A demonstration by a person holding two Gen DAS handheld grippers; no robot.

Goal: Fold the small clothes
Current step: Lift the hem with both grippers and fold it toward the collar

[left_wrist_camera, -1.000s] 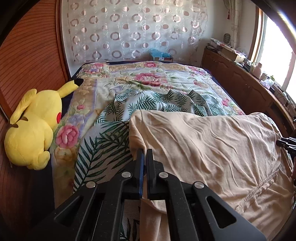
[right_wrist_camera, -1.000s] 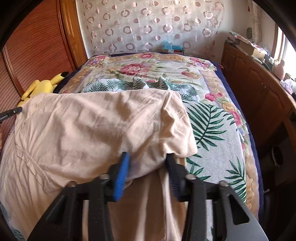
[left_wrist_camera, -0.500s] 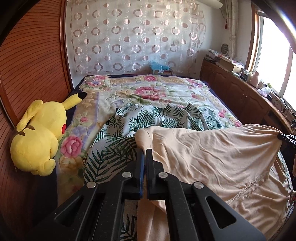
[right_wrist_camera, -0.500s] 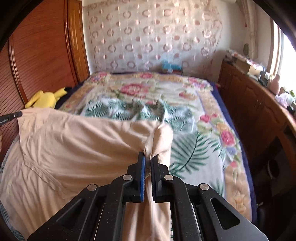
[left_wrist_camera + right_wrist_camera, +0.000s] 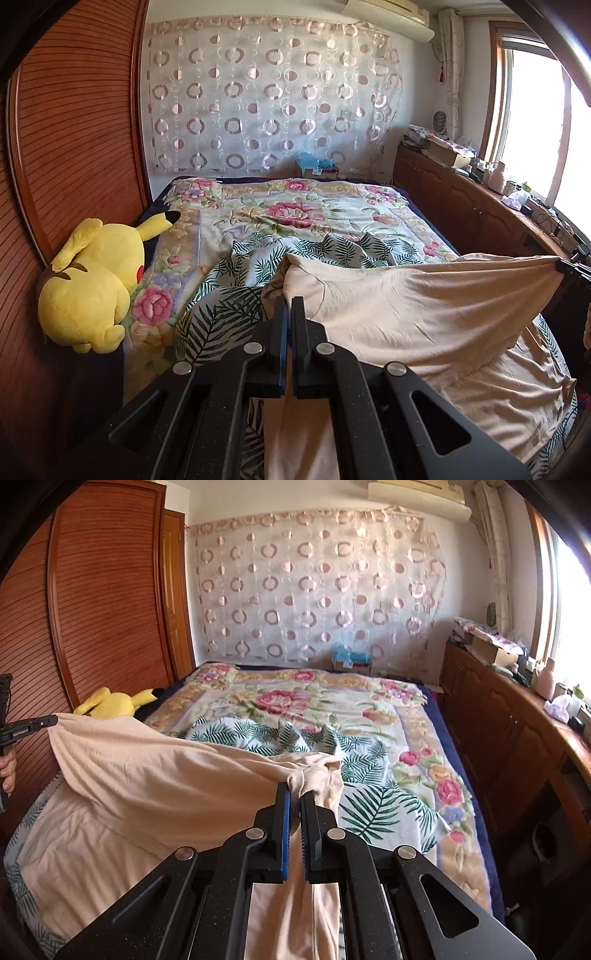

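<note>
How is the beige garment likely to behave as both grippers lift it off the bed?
Probably floppy: the beige garment sags between the left gripper and right gripper. Likely light, since pinched corners hold it up. Its lower part lies creased on the bed.

garment (image 5: pixel 424 314): soft matt peach cloth, creased
blanket (image 5: pixel 306 214): fleecy floral cloth
plush toy (image 5: pixel 92 280): fuzzy yellow fabric
wardrobe (image 5: pixel 103 602): ribbed reddish wood, slight sheen
left gripper (image 5: pixel 290 306): matt black plastic, metal screws

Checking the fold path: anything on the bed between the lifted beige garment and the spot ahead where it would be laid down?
Nothing solid visible. Both grippers, left and right, are shut on the beige garment. Ahead lies only the rumpled leaf-print sheet on the floral blanket. The yellow plush toy sits off at the bed's edge.
</note>
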